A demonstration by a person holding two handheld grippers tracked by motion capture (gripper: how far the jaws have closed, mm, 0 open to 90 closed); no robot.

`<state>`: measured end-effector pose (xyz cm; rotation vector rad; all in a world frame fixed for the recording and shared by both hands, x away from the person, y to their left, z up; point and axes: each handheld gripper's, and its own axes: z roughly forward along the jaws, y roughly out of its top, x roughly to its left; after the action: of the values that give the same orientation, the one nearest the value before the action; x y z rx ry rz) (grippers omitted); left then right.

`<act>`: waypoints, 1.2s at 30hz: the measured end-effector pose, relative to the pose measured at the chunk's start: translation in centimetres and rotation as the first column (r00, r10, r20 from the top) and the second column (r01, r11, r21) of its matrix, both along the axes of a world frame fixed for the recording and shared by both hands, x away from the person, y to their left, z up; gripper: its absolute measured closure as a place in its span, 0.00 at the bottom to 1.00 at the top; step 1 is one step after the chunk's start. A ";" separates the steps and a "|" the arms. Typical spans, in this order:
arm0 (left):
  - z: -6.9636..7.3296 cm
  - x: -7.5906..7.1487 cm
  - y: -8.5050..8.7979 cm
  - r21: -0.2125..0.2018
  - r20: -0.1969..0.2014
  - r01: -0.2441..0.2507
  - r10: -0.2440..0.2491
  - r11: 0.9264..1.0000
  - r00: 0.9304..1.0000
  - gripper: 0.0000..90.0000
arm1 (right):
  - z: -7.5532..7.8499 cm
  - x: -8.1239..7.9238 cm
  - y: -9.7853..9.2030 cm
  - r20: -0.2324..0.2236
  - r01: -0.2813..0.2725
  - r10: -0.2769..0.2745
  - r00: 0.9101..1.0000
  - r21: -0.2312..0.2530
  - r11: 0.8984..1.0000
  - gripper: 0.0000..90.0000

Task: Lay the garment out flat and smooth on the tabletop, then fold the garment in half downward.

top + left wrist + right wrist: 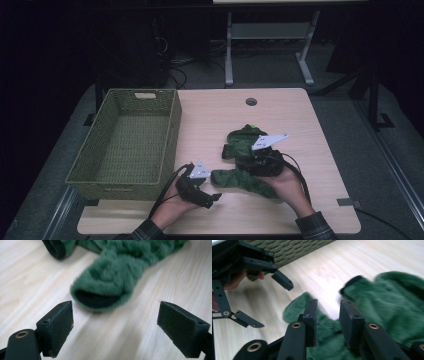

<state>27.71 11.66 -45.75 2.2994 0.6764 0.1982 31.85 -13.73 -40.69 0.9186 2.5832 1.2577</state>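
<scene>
No readable writing anywhere. Green garment spread on table, right of basket. Left gripper jaws wide apart, a sleeve cuff just ahead, untouched. Right gripper jaws narrowly apart over the fabric, probably not pinching it.

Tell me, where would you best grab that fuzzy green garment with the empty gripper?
Probably the sleeve cuff, the green garment's nearest end. It lies flat, its opening facing the open left gripper; come straight at it along the table so one of the fingers closes on either side.
</scene>
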 end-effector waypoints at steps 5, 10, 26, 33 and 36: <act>-1.1 -0.6 0.1 0.037 -0.007 0.006 -0.005 0.999 1.000 0.14 | -0.7 -0.5 2.2 -0.001 -0.052 0.052 0.999 -0.018 0.998 0.77; -1.6 -1.1 0.3 0.023 0.046 0.013 -0.014 1.000 0.999 0.14 | -1.4 -0.9 4.3 -0.015 -0.099 0.099 0.995 -0.025 0.995 0.77; -2.0 -1.3 1.1 -0.014 0.068 0.031 -0.030 0.999 0.997 0.14 | -4.4 -0.9 7.5 -0.066 -0.131 0.125 0.990 -0.110 0.985 0.74; -2.0 -1.3 1.1 -0.011 0.070 0.031 -0.030 0.999 0.997 0.14 | -5.3 -1.6 8.6 0.005 -0.127 0.131 0.991 -0.213 0.969 0.86; -2.0 -1.3 1.1 -0.012 0.070 0.031 -0.030 0.999 0.997 0.14 | -5.3 -1.7 8.5 0.013 -0.122 0.127 0.992 -0.209 0.970 0.91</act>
<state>26.44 12.74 -47.74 2.2780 0.6050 0.2577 30.11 -5.24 -46.01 0.7071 2.7236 0.9925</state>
